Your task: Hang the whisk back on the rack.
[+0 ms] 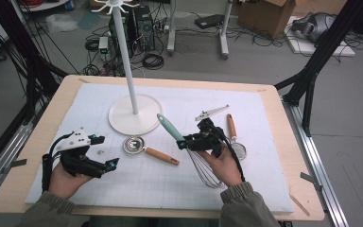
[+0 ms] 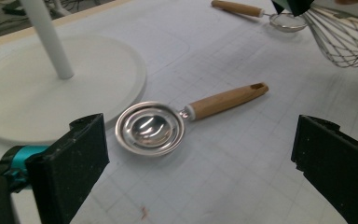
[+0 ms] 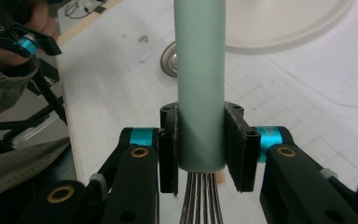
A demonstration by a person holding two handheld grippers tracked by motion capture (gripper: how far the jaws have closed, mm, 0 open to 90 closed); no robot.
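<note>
The right gripper (image 3: 200,144) is clamped on the pale green handle of the whisk (image 1: 189,151), both pads flat against it just above where the wires leave the handle. In the right gripper view the handle runs off the top edge and the wires run off the bottom, so neither end shows there. In the high view the hand (image 1: 224,163) covers part of the wire loops, which spread toward the near edge of the counter (image 1: 283,142).

The left gripper (image 1: 101,151) is held wide, with nothing between its jaws, near the counter's left edge. Just ahead of it lies the scoop (image 2: 150,127), bowl up, its wooden handle pointing toward the whisk.

The stand (image 1: 133,113) sits toward the far edge; its top is cut off. A strainer (image 1: 235,142) lies right of the whisk, its mesh partly behind the hand. A small metal tool (image 1: 211,112) beyond it is too small to identify.

The near left part of the counter is bare.
</note>
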